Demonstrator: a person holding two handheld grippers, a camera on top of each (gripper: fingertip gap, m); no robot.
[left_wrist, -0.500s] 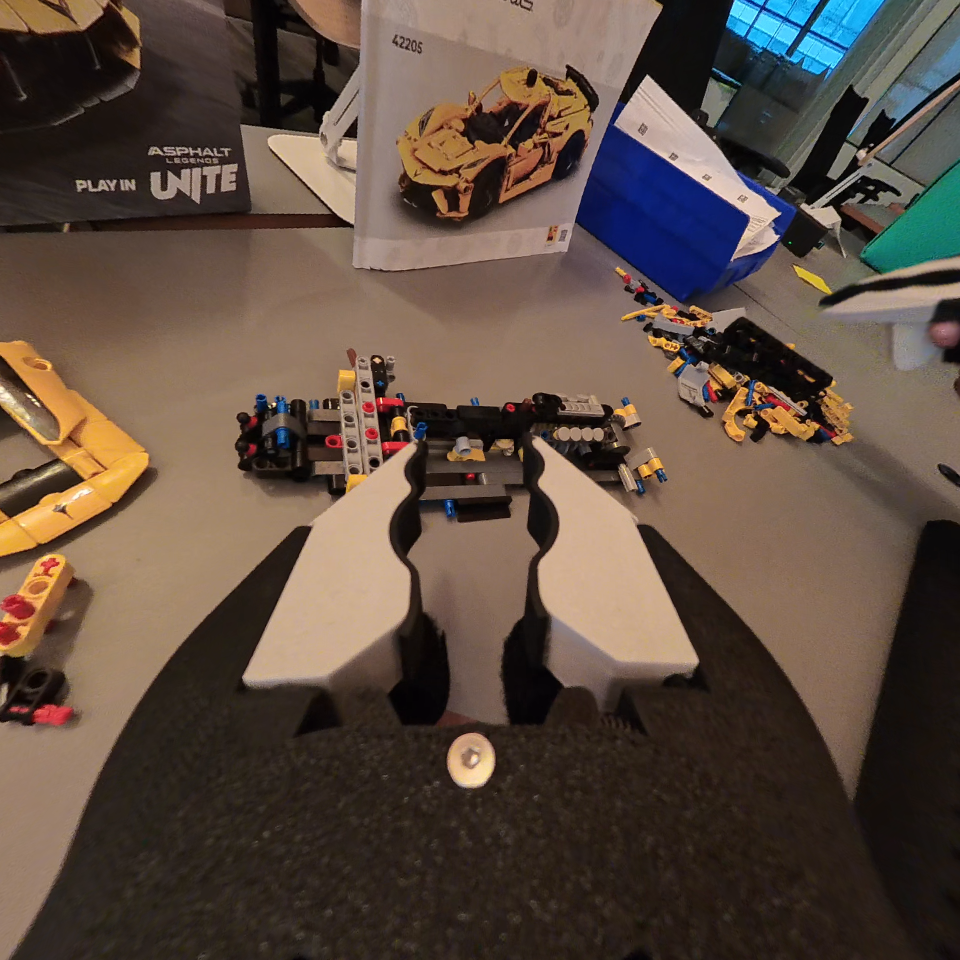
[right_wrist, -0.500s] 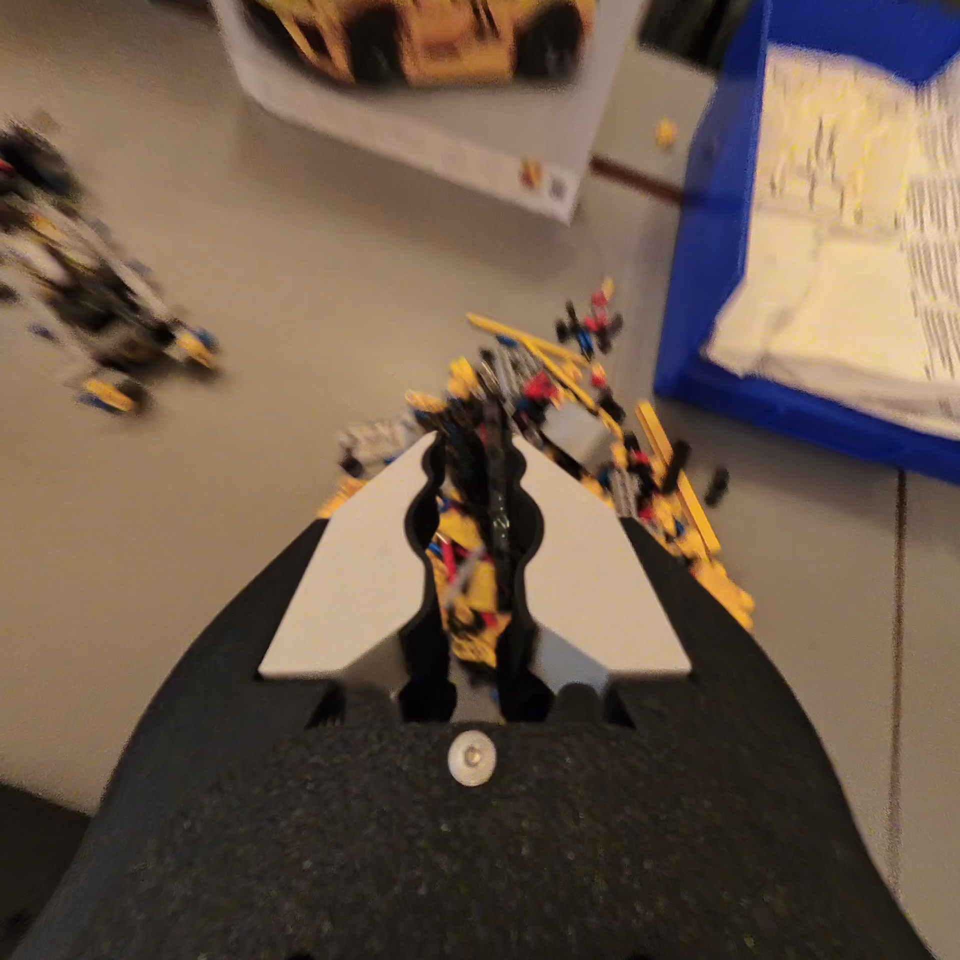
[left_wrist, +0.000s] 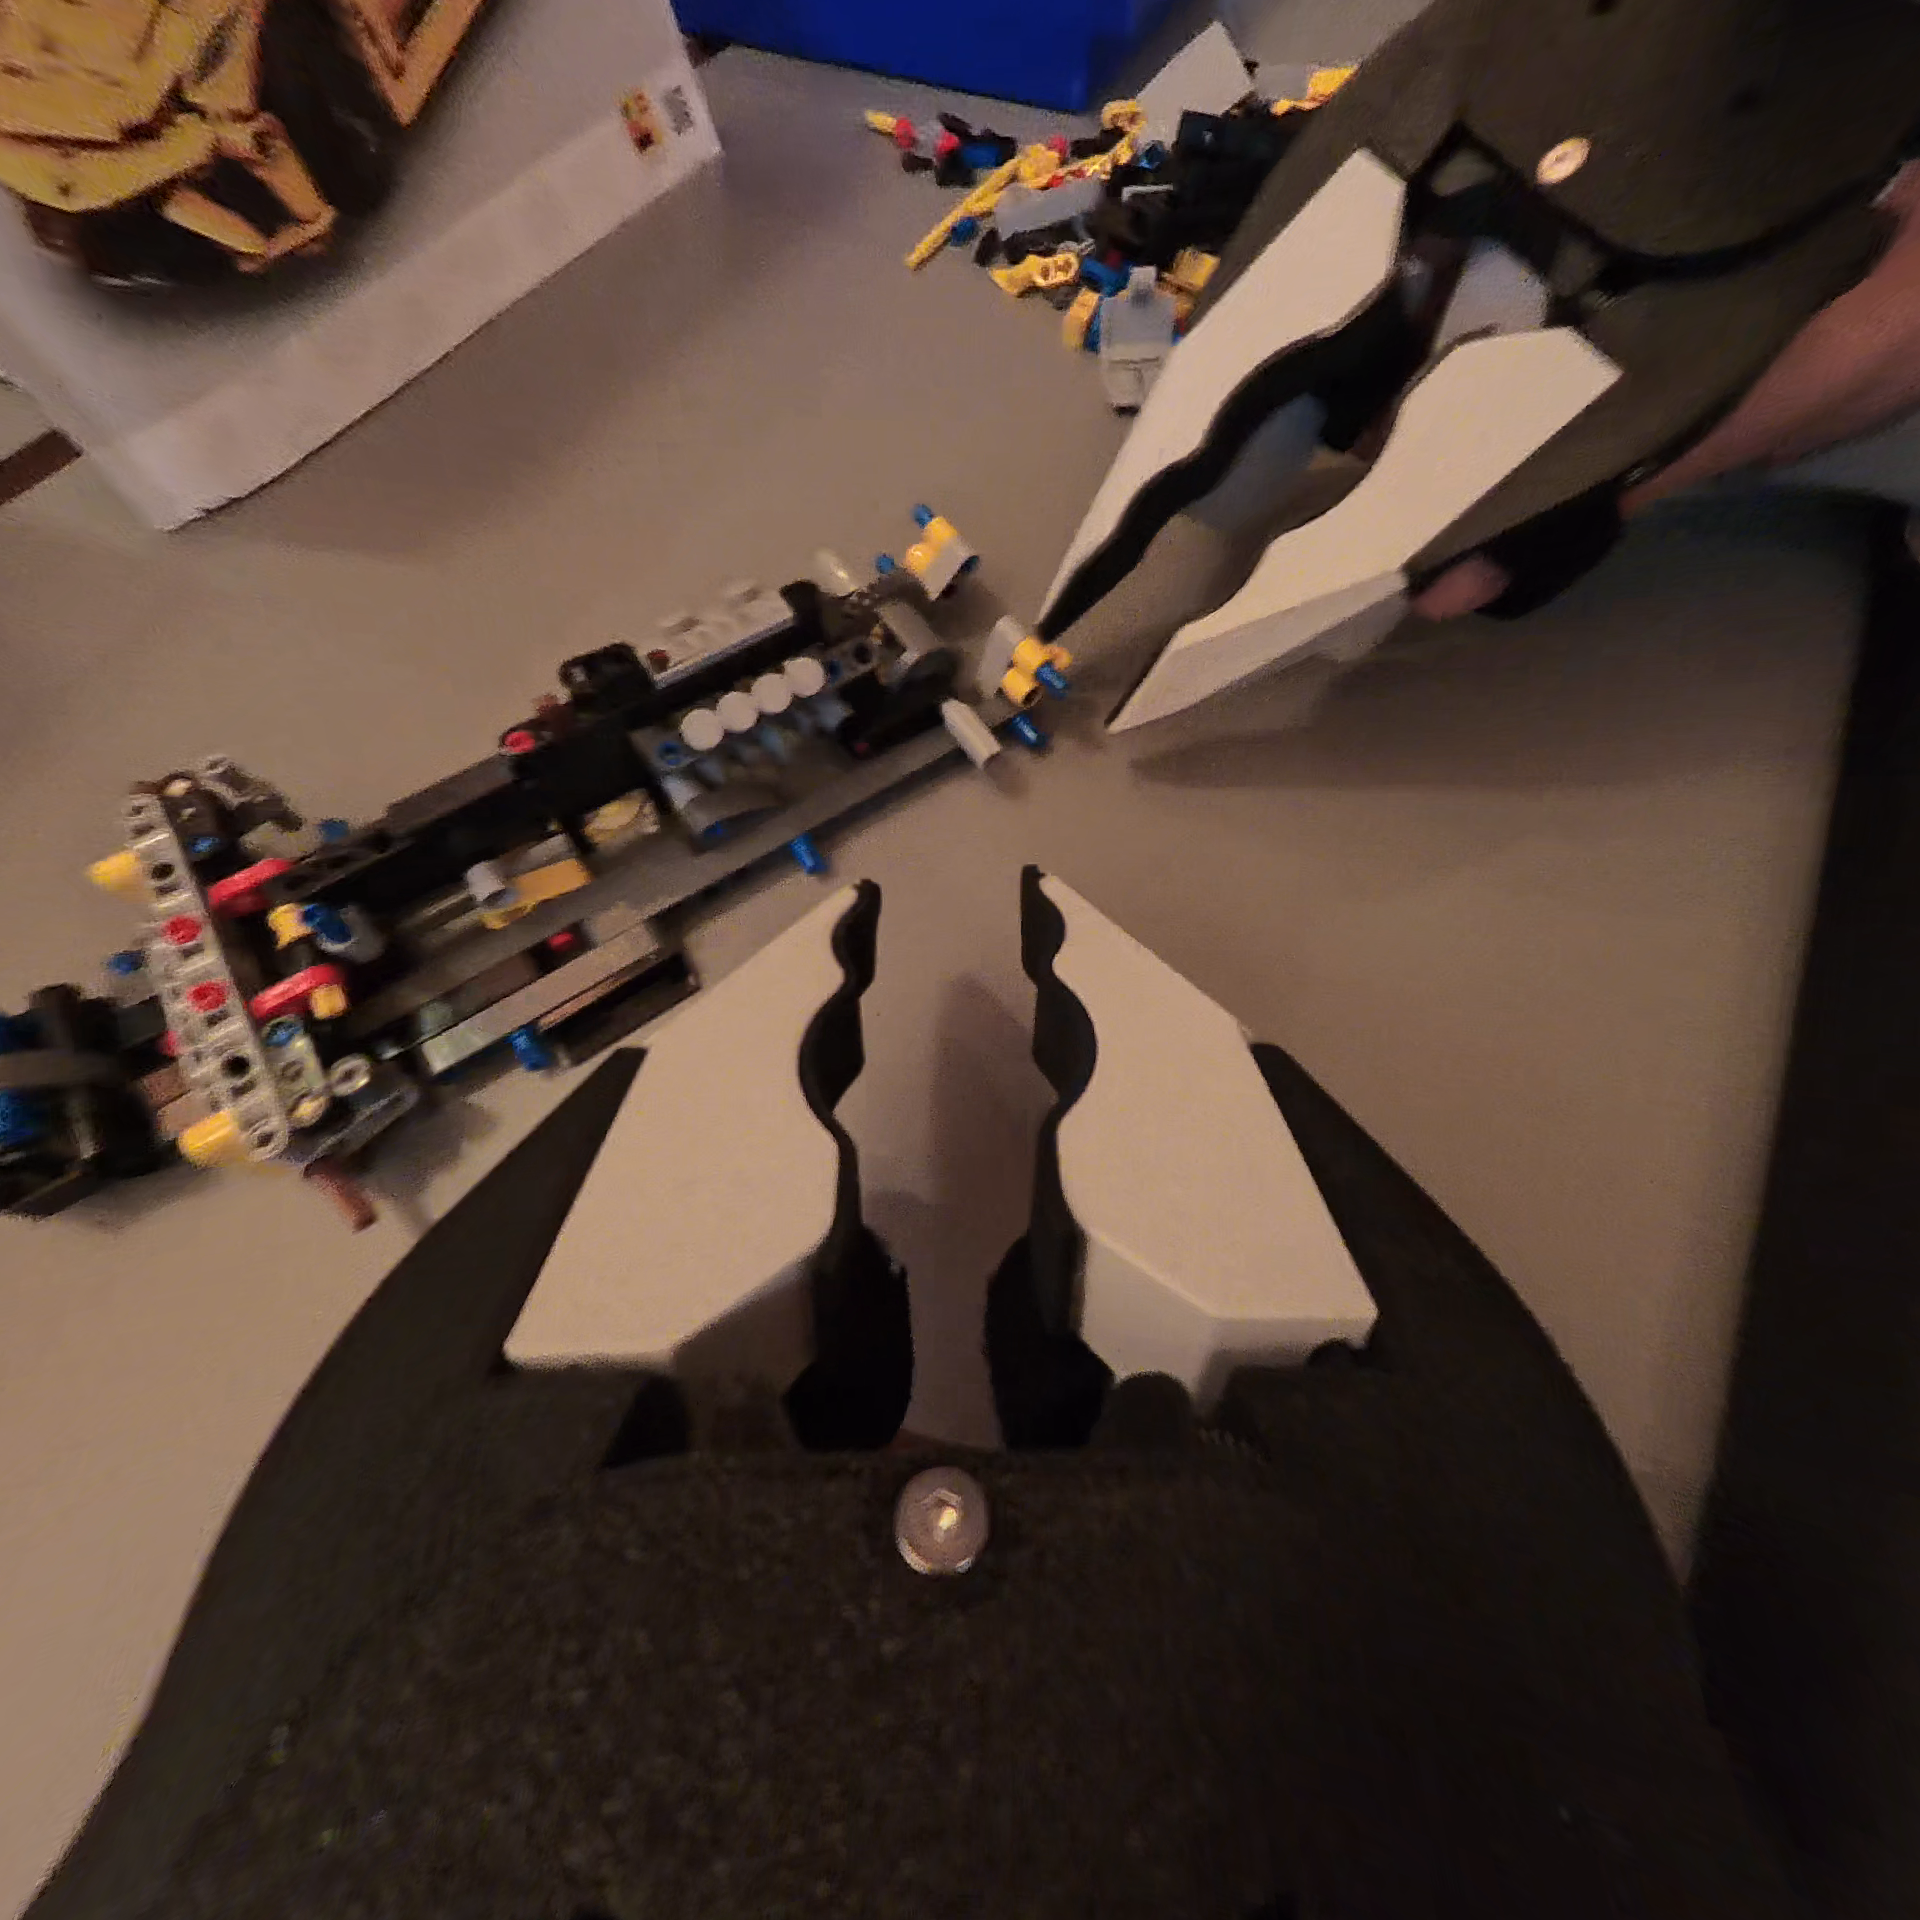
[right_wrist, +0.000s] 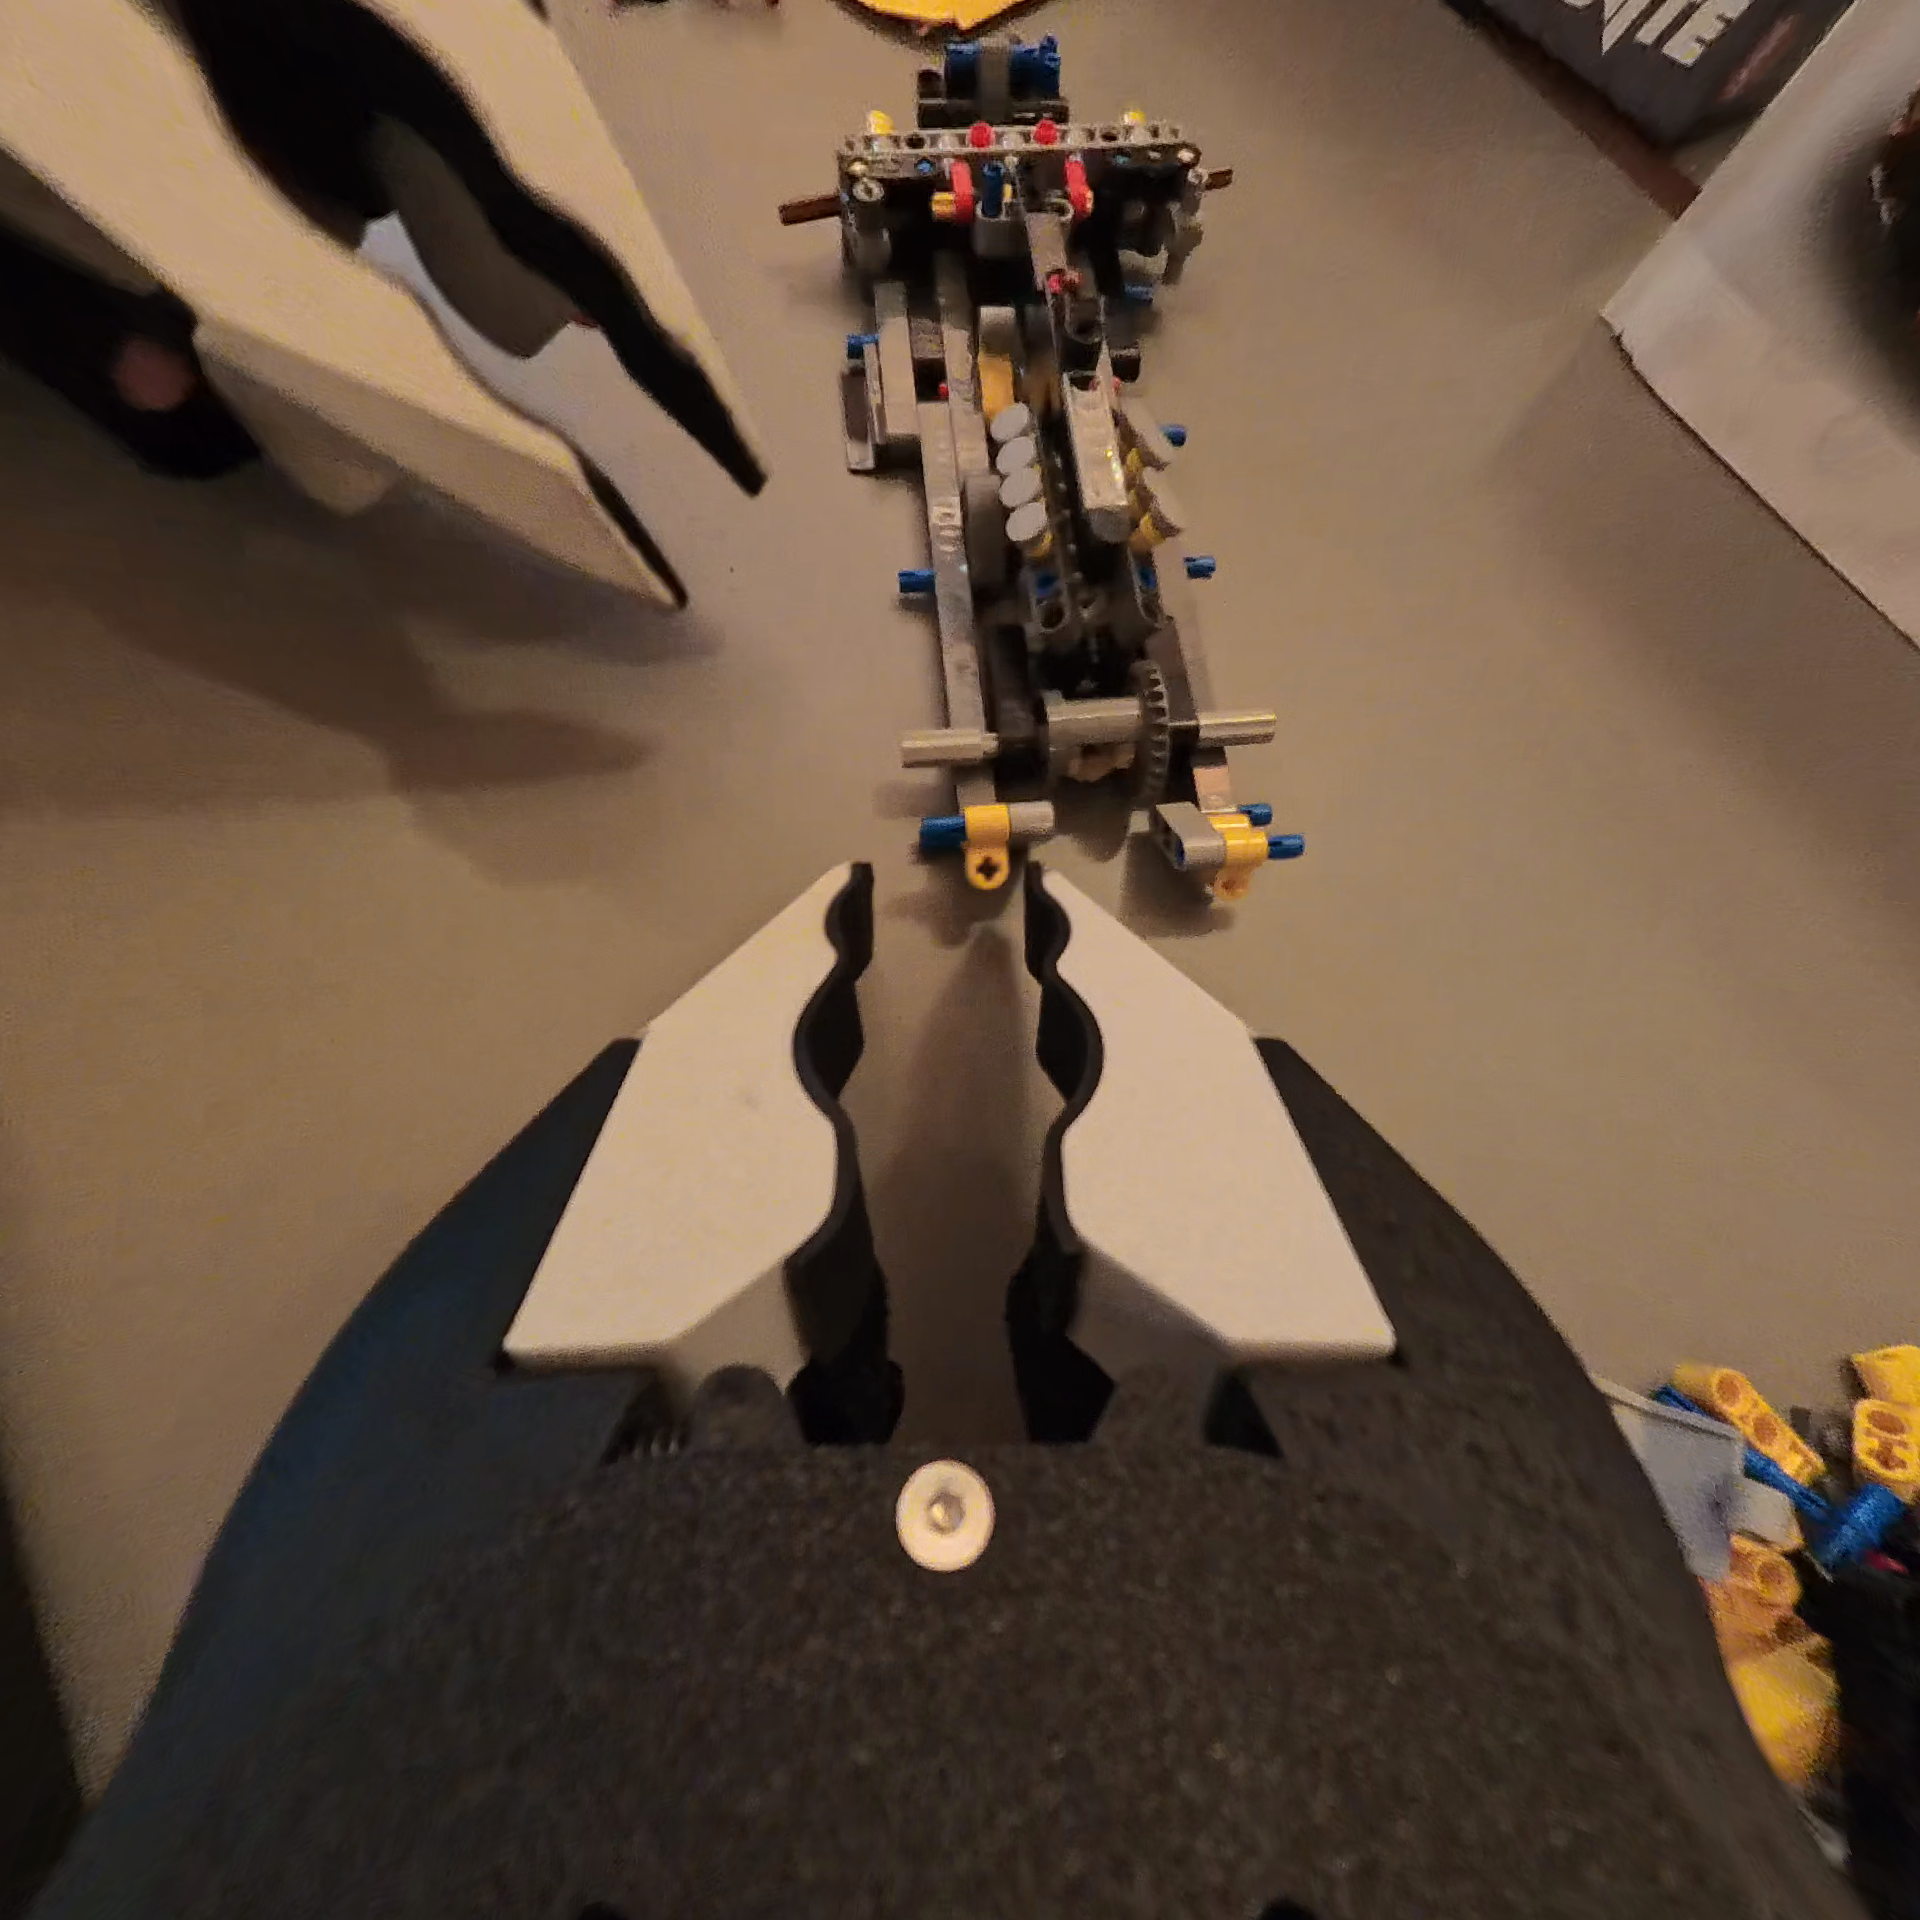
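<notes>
One brick-built chassis (right_wrist: 1049, 468) is lying lengthwise on the grey table (right_wrist: 1507, 779). The right gripper (right_wrist: 945, 883) is sitting parted and empty, its tips just short of the chassis's near end at 12 o'clock. The left gripper (left_wrist: 940, 883) is hovering likewise parted and empty, with the chassis's flank at its 10 o'clock. One loose parts pile (left_wrist: 1081, 208) is lying at 1 o'clock, one white booklet (left_wrist: 364, 343) at 11 and one blue bin (left_wrist: 935, 42) at 12 in the left wrist view.

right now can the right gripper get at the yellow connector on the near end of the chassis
Probably yes. The right gripper is open, and the yellow connector sits just ahead of its tips on bare table. The left gripper is off to the side.
</notes>
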